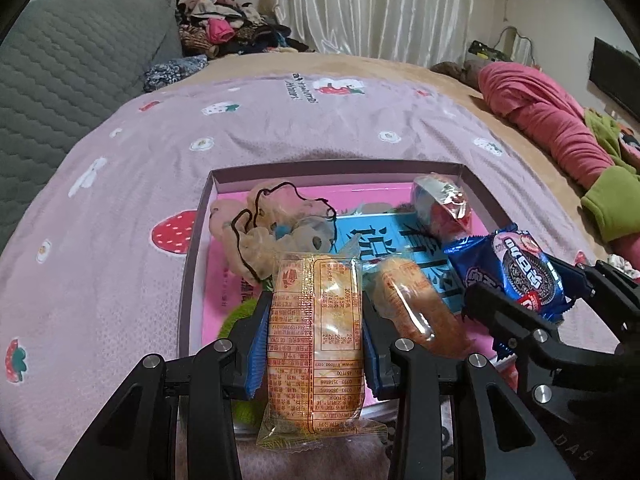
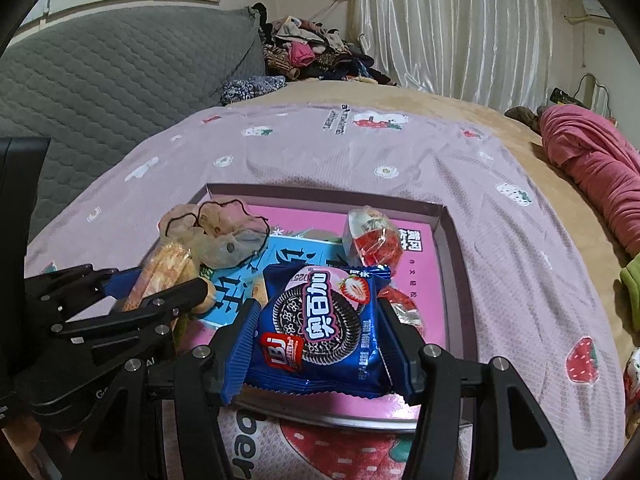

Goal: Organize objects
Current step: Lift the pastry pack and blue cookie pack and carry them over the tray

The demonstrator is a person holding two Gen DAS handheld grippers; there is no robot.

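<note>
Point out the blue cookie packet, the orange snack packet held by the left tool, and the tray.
blue cookie packet point(image 2: 320, 320): right wrist view, on the printed cookie picture.
orange snack packet point(image 1: 316, 328): left wrist view, on the middle of its label.
tray point(image 1: 336, 168): left wrist view, on the far rim.

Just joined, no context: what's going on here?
A person with two handheld grippers is sorting snacks into a shallow box on a bed. The left gripper is clamped on an orange wrapped cake, the right gripper on a blue cookie packet. Both are held over the box, which already holds a scrunchie, another wrapped cake and a red-and-clear wrapped snack.
</note>
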